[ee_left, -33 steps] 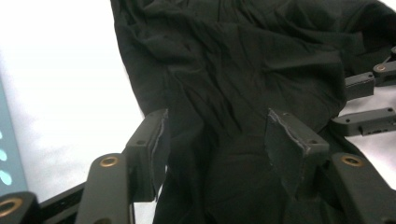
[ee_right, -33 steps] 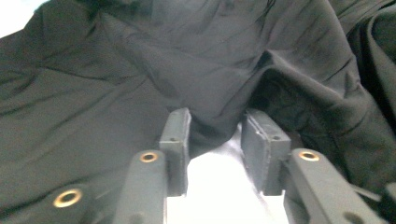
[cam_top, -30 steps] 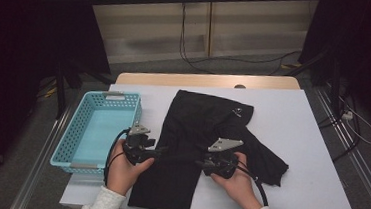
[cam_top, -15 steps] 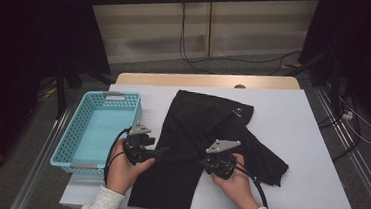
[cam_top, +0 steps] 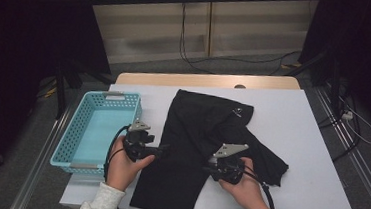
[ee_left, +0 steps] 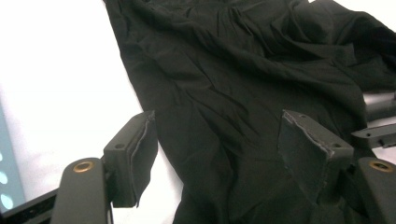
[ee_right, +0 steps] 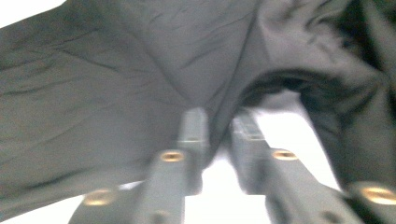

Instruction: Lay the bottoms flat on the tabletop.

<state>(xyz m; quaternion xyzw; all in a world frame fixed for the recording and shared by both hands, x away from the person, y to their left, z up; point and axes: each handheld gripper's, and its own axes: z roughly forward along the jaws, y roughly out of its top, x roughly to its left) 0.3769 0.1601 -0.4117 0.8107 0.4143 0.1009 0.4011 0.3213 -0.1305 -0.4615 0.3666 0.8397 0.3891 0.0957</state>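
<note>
High view shows the black garment (cam_top: 197,150) spread over the middle of the white table (cam_top: 312,184), the turquoise basket (cam_top: 96,127) at its nine o'clock. It looks thin, limp and light (likely to sag and slide between pads), so an edge or fold seems the best place to take hold. The left gripper (ee_left: 219,154) stands wide over the cloth's near edge, jaws just opened further. The right gripper (ee_right: 219,135) stands narrow, a fold between its jaws. A small pale mark (cam_top: 237,113) is unreadable.
</note>
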